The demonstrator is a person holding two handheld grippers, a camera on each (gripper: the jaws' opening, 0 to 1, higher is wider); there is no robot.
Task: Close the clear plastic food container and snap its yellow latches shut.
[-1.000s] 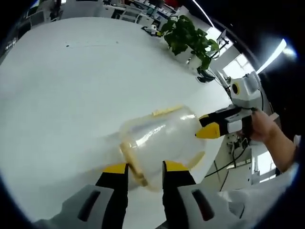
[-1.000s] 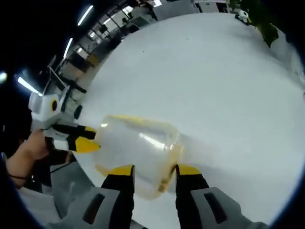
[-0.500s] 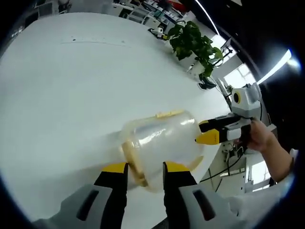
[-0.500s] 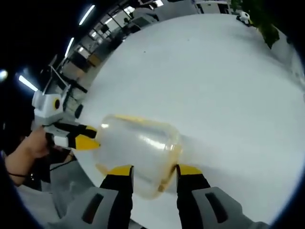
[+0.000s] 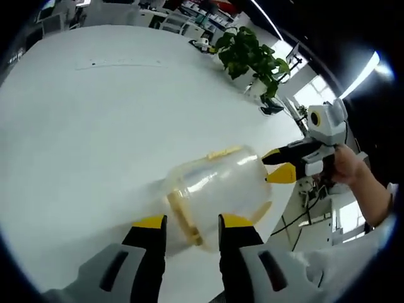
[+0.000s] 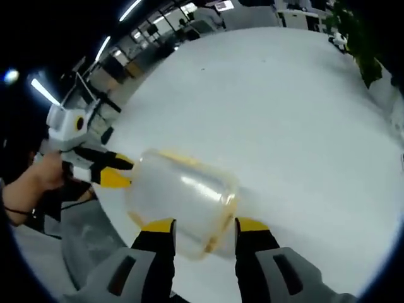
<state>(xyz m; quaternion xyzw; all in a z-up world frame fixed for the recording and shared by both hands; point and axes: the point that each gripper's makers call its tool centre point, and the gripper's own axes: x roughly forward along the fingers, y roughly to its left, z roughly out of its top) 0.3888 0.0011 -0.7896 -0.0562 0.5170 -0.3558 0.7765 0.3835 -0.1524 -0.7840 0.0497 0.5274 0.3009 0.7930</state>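
Observation:
The clear plastic container [image 5: 218,192] rests on the white table [image 5: 95,126] with its lid on. Yellow latches show along its edges, one at the near side [image 5: 183,218] and one at the far side [image 5: 224,152]. My left gripper [image 5: 191,228] is open, and the container's near end with that latch sits between its jaws. The right gripper [image 5: 278,165] comes in from the right, its yellow tips against the container's other end. In the right gripper view the container [image 6: 180,199] lies between my open right gripper [image 6: 205,230] and the left gripper [image 6: 113,170].
A potted green plant [image 5: 249,53] stands at the table's far edge. The table's edge runs close behind the container on the person's side. A hand [image 6: 38,180] holds the left gripper. Desks and ceiling lights lie beyond the table.
Both views have shifted a little with the hands. The container stays in place between the two grippers, and their jaws stand as before.

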